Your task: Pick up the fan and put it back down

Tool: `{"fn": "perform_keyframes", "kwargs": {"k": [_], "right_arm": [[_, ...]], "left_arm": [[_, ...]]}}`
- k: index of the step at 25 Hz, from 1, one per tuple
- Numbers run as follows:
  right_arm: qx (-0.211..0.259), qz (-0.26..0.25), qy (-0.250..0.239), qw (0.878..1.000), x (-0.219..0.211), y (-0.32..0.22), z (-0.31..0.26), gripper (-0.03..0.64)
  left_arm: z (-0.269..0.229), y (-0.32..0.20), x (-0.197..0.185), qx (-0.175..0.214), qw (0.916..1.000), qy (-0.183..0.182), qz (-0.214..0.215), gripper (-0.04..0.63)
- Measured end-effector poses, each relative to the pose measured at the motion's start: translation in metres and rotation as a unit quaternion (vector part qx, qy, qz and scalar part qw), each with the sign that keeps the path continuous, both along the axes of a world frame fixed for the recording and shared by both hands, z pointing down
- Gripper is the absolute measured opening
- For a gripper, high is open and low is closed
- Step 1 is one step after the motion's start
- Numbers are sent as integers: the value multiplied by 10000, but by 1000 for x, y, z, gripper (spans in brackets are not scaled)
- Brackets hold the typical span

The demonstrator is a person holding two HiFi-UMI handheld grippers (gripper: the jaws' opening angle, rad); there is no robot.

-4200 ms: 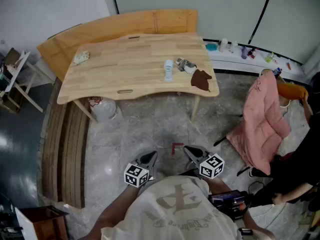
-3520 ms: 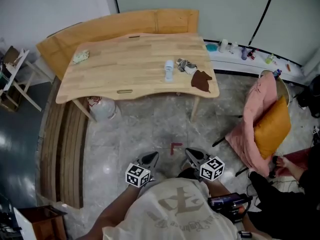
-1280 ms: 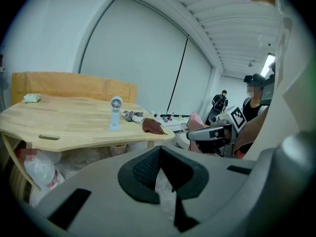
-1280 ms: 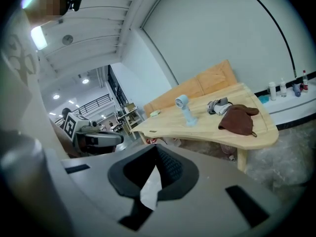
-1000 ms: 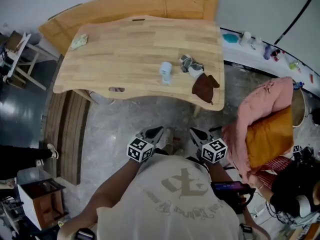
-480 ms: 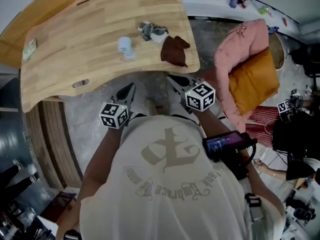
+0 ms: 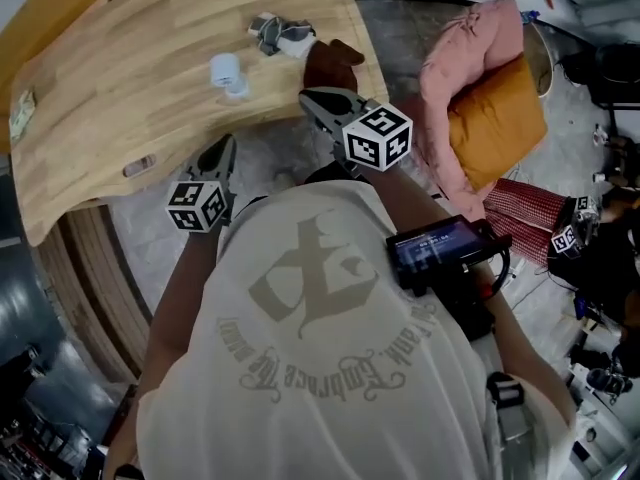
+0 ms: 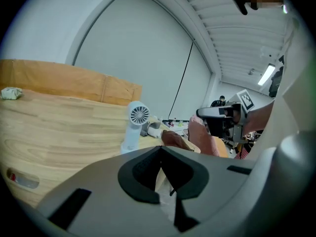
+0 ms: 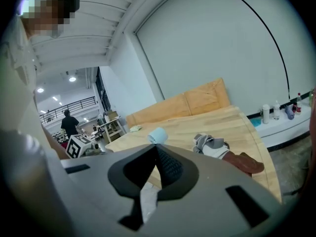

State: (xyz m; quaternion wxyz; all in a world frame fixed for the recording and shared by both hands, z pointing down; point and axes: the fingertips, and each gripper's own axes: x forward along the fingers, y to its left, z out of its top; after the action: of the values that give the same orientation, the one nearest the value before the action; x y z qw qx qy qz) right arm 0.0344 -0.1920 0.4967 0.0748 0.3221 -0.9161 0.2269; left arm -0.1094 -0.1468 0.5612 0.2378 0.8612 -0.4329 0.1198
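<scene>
A small white hand fan (image 7: 228,72) stands upright on the wooden table (image 7: 120,88), near its front edge. My left gripper (image 7: 224,143) is shut and empty, its tips just short of the table's edge, below and slightly left of the fan. In the left gripper view the fan (image 8: 135,125) stands ahead, above the closed jaws (image 8: 161,148). My right gripper (image 7: 304,96) is shut too, holds nothing and hangs by the table's front right corner, right of the fan. In the right gripper view the fan (image 9: 158,135) shows just over the jaw tips (image 9: 157,147).
A crumpled grey and white cloth (image 7: 278,33) and a brown cloth (image 7: 328,63) lie right of the fan. A pale packet (image 7: 19,114) lies at the table's far left. A chair with a pink cover (image 7: 462,58) and an orange cushion (image 7: 503,108) stands to the right.
The person has walked up to the table, which now fills the upper left of the head view. Both grippers moved forward to its front edge, the right one also higher. Both stayed shut.
</scene>
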Motion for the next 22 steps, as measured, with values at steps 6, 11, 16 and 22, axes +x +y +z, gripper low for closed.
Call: {"fn": "perform_keyframes", "kwargs": {"k": [6,11,16,22], "right_arm": [[19,-73,-4,10000,-13,-13,-15,14],[-11,-279,-18,9996,-19,-36,2,14],[-181,-442,-6,9989,-17,-61,16,14],[-358,-612,-67,9975,-14,-89,23,14]], "left_arm": [[-8,-13,-7,95,9999,-92,-37,11],[10,-37,-5,105,9996,-237,-94,11],[22,-56,-1,-68,9994,-249,-228,11],[32,-76,4,-224,9982,-279,-476,11]]}}
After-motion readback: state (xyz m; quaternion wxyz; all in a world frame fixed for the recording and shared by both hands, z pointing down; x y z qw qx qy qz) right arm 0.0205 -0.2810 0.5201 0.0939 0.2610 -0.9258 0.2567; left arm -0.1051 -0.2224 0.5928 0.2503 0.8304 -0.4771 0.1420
